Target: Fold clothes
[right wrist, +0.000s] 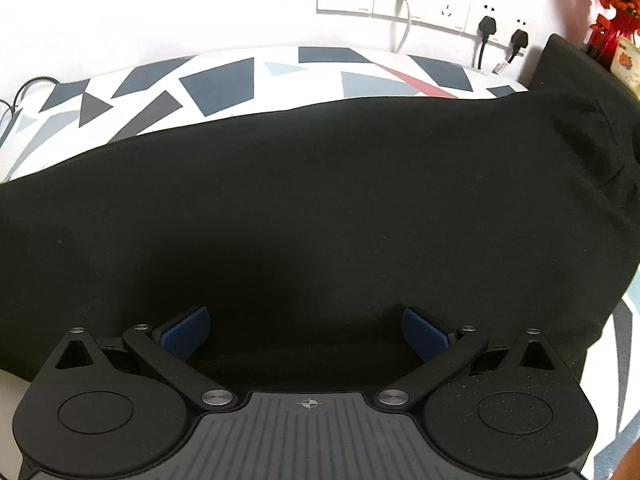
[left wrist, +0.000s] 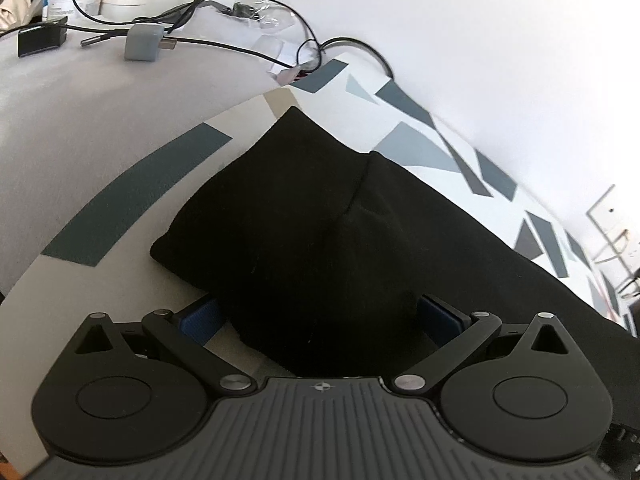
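Black garment (right wrist: 320,208) spread flat on patterned desk (right wrist: 224,80). Soft, light, limp; likely to sag and slide. Best pinched at edge or corner, both layers. Left tongs (left wrist: 320,320) and right tongs (right wrist: 306,334) wide apart, gripping nothing, straddling near hem.

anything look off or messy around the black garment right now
Nothing looks damaged or spilled. The black garment lies on the patterned cloth, with one folded part doubled over. The only untidy spot is a tangle of black cables and a grey adapter beyond the cloth's edge, clear of the garment.
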Tool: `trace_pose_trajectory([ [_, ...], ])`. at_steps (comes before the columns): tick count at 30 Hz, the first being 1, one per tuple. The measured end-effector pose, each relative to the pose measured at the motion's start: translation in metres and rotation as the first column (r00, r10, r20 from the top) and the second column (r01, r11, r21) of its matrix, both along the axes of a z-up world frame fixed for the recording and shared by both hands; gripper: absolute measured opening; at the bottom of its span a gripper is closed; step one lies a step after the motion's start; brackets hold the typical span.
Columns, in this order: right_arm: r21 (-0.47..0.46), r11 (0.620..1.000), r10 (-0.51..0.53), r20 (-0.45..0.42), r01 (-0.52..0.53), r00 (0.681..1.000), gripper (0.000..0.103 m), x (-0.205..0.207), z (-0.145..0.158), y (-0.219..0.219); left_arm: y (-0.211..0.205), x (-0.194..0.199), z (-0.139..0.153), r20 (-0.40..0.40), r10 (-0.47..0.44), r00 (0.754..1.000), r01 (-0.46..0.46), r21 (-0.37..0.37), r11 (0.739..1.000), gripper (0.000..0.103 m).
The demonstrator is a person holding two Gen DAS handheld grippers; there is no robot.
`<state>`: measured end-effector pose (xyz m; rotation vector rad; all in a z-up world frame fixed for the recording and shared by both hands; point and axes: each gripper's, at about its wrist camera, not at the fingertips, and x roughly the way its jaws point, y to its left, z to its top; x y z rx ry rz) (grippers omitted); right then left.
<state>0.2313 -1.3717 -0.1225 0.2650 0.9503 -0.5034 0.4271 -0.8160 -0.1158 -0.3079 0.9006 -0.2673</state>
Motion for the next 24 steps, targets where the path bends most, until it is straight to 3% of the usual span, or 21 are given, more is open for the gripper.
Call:
trace_pose_trajectory([
  [4,0.005,1.000,0.020,0.019,-0.020,1.000,0.102,-0.002,-0.002,-0.002,-0.010,0.008,0.003,-0.045,0.035,0.998,-0.032,0.051,0.998,0.103],
  [7,0.002,1.000,0.022,0.028,-0.022,0.999,0.102,-0.003,-0.002,-0.002,-0.021,0.014,0.004,-0.067,0.006,0.998,0.002,0.111,0.994,0.102],
  [8,0.000,1.000,0.021,0.030,-0.021,0.999,0.102,-0.004,-0.002,-0.001,-0.023,0.014,0.006,-0.061,-0.027,0.998,0.034,0.114,0.993,0.100],
  [9,-0.001,1.000,0.020,0.031,-0.020,0.999,0.102,-0.003,-0.002,-0.001,-0.024,0.014,0.008,-0.056,-0.058,0.997,0.065,0.116,0.991,0.089],
  [10,-0.001,1.000,0.020,0.030,-0.020,0.999,0.102,-0.003,-0.002,-0.001,-0.021,0.010,0.011,-0.042,-0.067,0.997,0.071,0.102,0.992,0.082],
  [12,-0.001,1.000,0.021,0.030,-0.021,0.999,0.102,-0.002,-0.002,-0.001,-0.013,0.004,0.012,-0.035,-0.066,0.997,0.069,0.065,0.996,0.078],
  [16,-0.001,1.000,0.021,0.029,-0.021,0.999,0.102,-0.001,-0.002,0.000,0.010,0.001,0.007,-0.050,-0.047,0.998,0.044,-0.070,0.997,0.056],
  [17,-0.003,1.000,0.019,0.030,-0.019,0.999,0.102,-0.001,-0.002,0.000,0.015,0.001,0.007,-0.056,-0.048,0.997,0.041,-0.109,0.993,0.055],
  [20,-0.007,1.000,0.015,0.035,-0.014,0.999,0.102,-0.001,-0.003,0.001,0.030,0.001,0.003,-0.080,-0.058,0.995,0.040,-0.213,0.976,0.057],
  [24,-0.008,1.000,0.010,0.035,-0.010,0.999,0.102,0.001,-0.003,0.000,0.039,-0.008,-0.002,-0.108,-0.126,0.986,0.084,-0.328,0.941,0.073],
])
